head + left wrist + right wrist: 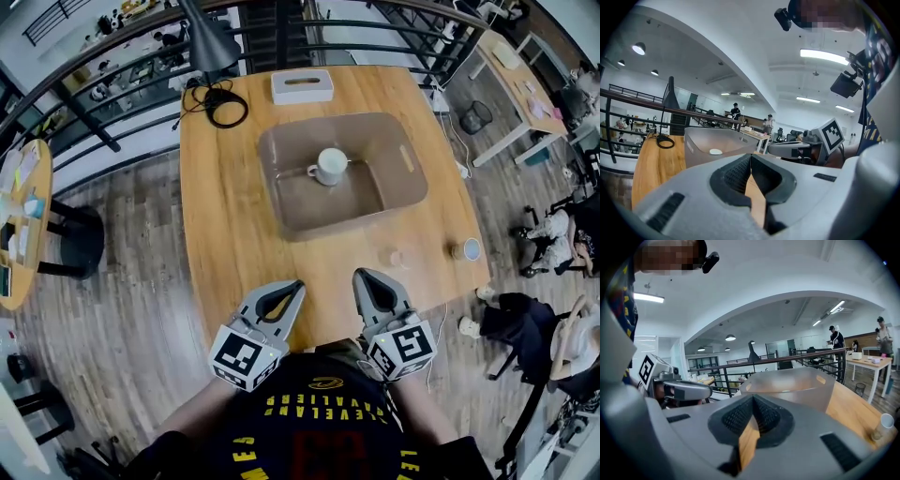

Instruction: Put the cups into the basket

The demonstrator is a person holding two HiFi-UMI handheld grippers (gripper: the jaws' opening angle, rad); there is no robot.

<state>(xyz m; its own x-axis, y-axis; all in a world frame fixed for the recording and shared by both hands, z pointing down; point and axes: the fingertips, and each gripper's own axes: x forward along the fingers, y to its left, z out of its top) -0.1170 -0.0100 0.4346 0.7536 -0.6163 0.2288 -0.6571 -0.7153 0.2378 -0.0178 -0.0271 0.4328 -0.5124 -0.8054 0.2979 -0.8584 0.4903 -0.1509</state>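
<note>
A white mug (330, 166) stands inside the grey-brown basket (398, 202) in the middle of the wooden table. A small cup (466, 249) sits near the table's right edge, and a faint clear cup (396, 257) stands a little left of it. My left gripper (296, 284) and right gripper (361, 275) hover side by side over the table's near edge, both shut and holding nothing. The left gripper view shows its tips (751, 157) meeting, with the basket (717, 143) ahead. From the right gripper (753, 399), also shut and empty, the basket (797, 385) is ahead and the small cup (883, 424) far right.
A white tissue box (302, 85) lies behind the basket, with a coiled black cable (223, 103) and a lamp (208, 42) at the back left corner. A railing runs behind the table. Other desks, chairs and people are beyond it.
</note>
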